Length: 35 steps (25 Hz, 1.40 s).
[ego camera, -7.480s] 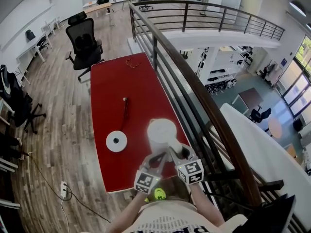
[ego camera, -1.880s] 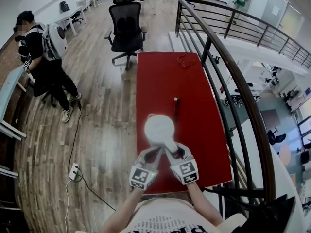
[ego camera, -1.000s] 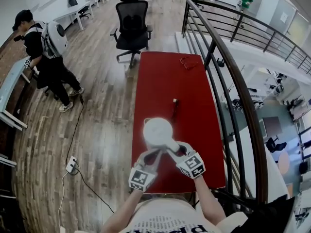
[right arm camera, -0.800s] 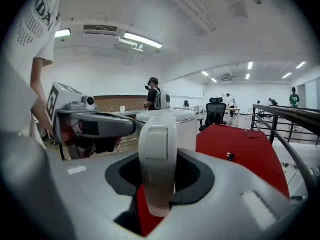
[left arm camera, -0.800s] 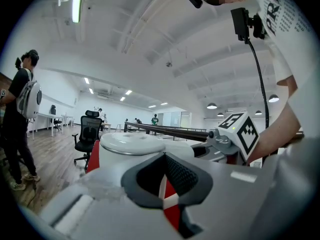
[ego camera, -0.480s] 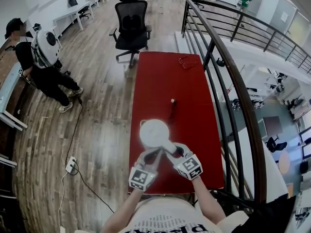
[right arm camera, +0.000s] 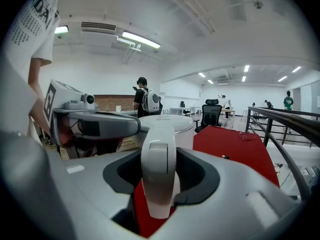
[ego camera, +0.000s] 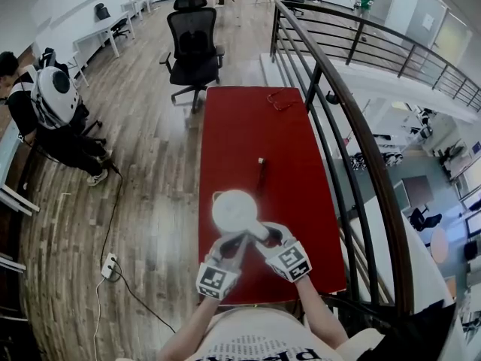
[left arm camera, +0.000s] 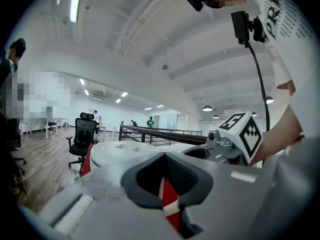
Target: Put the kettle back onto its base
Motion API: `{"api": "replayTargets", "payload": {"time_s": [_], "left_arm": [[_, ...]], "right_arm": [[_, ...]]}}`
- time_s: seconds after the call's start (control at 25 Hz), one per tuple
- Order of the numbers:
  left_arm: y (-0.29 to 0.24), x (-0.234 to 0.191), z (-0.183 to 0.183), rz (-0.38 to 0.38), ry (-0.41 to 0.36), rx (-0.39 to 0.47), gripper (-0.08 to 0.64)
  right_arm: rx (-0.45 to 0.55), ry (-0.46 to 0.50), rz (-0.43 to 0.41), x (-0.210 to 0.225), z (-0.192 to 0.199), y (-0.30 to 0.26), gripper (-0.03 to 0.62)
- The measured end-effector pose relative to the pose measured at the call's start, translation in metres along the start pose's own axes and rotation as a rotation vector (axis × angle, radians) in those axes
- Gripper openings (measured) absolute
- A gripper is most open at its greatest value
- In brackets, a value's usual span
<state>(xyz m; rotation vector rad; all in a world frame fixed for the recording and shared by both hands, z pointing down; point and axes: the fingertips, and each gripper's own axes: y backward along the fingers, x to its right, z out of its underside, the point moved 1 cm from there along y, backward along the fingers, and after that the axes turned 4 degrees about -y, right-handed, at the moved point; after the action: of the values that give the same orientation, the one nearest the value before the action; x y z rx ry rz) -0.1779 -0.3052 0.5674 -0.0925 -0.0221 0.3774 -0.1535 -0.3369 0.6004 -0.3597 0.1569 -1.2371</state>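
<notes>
One kettle (ego camera: 234,210), underside hidden, handle (right arm camera: 158,164) clamped in right gripper (ego camera: 263,235) fingers (right arm camera: 200,174); left gripper (ego camera: 228,245) fingers (left arm camera: 186,174) slightly apart, empty.

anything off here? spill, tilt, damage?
Nothing spilled or damaged. The kettle stands upright, its handle clamped in the right hand-held gripper. One note: it sits close to the left edge of the red table, and no base shows from above, so seating can't be confirmed.

The long red surface (ego camera: 244,130) carries a thin dark cord (ego camera: 260,177) with a pale tip near its middle. A small looped wire (ego camera: 279,101) lies at its far end. The white kettle (ego camera: 234,210) stands over the near left part; whether it touches can't be told.
</notes>
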Motion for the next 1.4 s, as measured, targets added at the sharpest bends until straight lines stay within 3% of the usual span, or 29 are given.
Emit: {"api": "replayTargets", "payload": {"time_s": [0.4,0.56,0.64,0.72,1.16,1.4], "left_arm": [[0.007,-0.003,-0.036,0.029,-0.005,0.084,0.005],[0.011,-0.01,-0.053,0.042,-0.039,0.113,0.005],[0.013,-0.012,-0.063,0.048,-0.036,0.142,0.005],[0.015,-0.013,-0.068,0.066,-0.038,0.153,0.005],[0.028,-0.013,-0.078,0.113,-0.071,0.172,0.003],[0.029,-0.01,-0.082,0.116,-0.036,0.207,0.003]], "right_arm": [[0.143,0.04,0.032,-0.008,-0.06,0.017,0.172],[0.172,0.074,0.051,-0.016,-0.08,0.021,0.144],[0.19,0.092,0.084,-0.018,-0.089,0.024,0.084],[0.196,0.106,0.131,-0.019,-0.093,0.024,0.011],[0.243,0.058,0.201,-0.044,-0.099,0.022,0.008],[0.253,0.024,0.232,-0.045,-0.097,0.024,0.008]]}}
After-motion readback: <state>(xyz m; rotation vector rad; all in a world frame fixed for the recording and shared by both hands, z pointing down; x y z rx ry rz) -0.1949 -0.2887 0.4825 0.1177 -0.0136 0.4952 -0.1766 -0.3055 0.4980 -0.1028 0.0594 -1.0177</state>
